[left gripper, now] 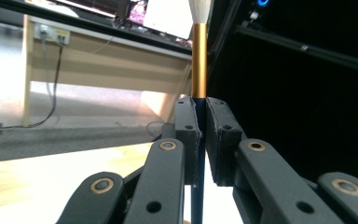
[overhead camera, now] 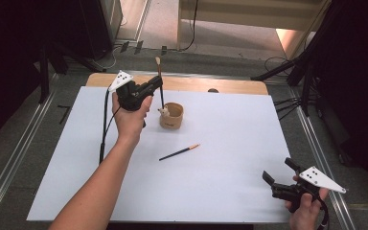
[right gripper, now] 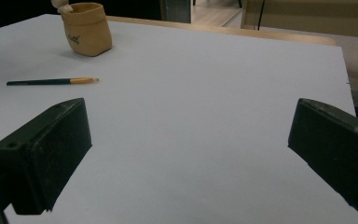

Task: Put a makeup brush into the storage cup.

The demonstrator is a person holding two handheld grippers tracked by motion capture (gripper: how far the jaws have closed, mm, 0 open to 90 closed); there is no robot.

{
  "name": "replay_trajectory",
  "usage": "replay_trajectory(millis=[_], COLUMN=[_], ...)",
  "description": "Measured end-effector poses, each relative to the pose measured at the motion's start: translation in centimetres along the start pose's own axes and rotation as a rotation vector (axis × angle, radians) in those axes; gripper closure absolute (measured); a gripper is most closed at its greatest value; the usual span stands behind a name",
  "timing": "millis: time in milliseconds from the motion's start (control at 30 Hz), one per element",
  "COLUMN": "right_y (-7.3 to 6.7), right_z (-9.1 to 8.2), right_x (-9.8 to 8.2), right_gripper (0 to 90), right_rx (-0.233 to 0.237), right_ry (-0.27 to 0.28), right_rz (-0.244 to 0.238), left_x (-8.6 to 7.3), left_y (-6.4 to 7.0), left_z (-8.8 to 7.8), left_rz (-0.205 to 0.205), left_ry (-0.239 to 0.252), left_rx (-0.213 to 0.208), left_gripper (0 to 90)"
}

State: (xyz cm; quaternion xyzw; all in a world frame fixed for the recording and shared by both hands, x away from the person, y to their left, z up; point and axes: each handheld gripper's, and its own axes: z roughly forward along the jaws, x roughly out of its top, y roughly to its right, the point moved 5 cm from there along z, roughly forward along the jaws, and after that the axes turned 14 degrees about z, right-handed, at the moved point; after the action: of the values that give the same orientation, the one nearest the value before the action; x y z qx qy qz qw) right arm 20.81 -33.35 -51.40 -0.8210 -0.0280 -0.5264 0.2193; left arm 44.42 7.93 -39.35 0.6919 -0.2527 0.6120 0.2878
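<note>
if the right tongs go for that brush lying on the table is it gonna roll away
Probably a little: the loose brush looks thin and round, lying flat on smooth white table, so a sideways nudge might roll it. It appears stiff and light, like the brush held upright in the left tongs.

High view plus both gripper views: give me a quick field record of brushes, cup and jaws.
held brush: upright paintbrush, bristles up, lower end over the cup
left gripper: jaws shut on the held brush's handle
cup: tan cup on the white sheet
loose brush: second paintbrush lying flat in front of the cup
right gripper: jaws wide open, nothing between them, near the sheet's near right corner
</note>
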Motion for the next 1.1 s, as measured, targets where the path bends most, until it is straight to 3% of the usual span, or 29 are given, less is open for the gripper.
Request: replay_trajectory(millis=[67, 400, 600, 700, 867, 1000, 1100], right_y=[0.0, 0.1, 0.1, 0.2, 0.3, 0.3, 0.3], right_z=[0.0, 0.1, 0.1, 0.1, 0.1, 0.1, 0.1], right_x=[0.0, 0.0, 0.0, -0.1, -0.1, -0.1, -0.1], right_gripper=[0.0, 0.0, 0.0, 0.0, 0.0, 0.0, 0.0], right_rx=[0.000, 0.003, 0.004, 0.004, 0.004, 0.006, 0.007], right_ry=[-0.001, -0.002, -0.004, -0.004, -0.004, -0.006, -0.004], right_rz=[0.000, 0.004, 0.004, 0.009, 0.010, 0.017, 0.014], left_x=[-0.2, -0.7, -1.3, -1.7, -1.8, -2.6, -3.0], left_y=[0.0, 0.7, 1.3, 1.5, 1.6, 1.8, 1.7], left_z=[0.2, 1.2, 2.0, 2.5, 2.7, 3.1, 3.1], left_rz=[0.018, 0.006, 0.037, 0.061, 0.061, 0.096, 0.092], left_ry=[-0.004, 0.007, 0.019, 0.011, 0.018, -0.003, -0.006], left_rx=[0.008, -0.009, -0.029, -0.019, -0.008, 0.001, 0.014], left_gripper=[84.6, 84.6, 84.5, 84.5, 84.5, 84.5, 84.5])
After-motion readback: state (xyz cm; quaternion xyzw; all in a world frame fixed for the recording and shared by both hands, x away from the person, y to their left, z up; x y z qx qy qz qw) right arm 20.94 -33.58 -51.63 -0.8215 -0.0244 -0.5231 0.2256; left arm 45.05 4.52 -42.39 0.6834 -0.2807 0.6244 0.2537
